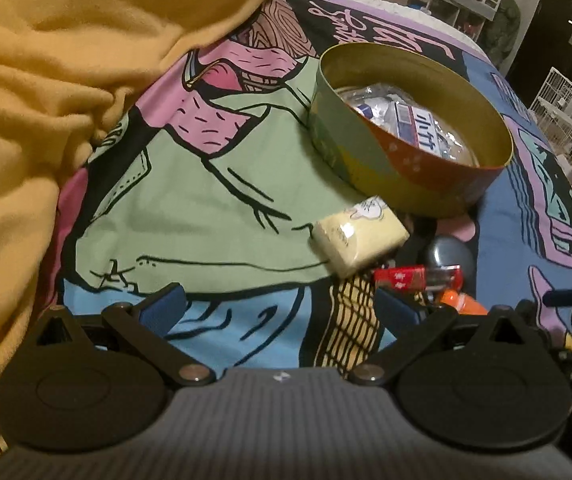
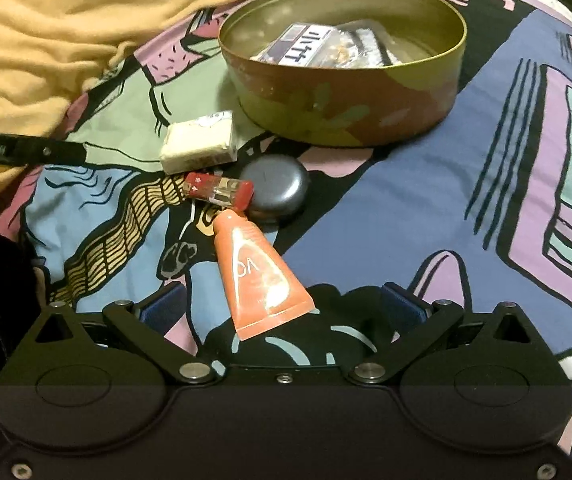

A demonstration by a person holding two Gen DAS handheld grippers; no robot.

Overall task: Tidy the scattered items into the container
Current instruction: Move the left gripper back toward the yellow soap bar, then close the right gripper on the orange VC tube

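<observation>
Two low wrist views, shared tin [image 1: 409, 168] ahead.

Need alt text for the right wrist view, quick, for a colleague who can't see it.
The open right gripper hovers over an orange tube on a patterned bedspread. Beyond lie a red lighter, dark round case, pale tissue pack, and a round tin holding packets.

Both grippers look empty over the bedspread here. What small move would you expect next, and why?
Probably the right gripper eases forward and closes on the orange tube. Its jaws are open with the tube's flat end lying between them, nearer than the lighter, dark round case or tissue pack, all still outside the round tin.
</observation>
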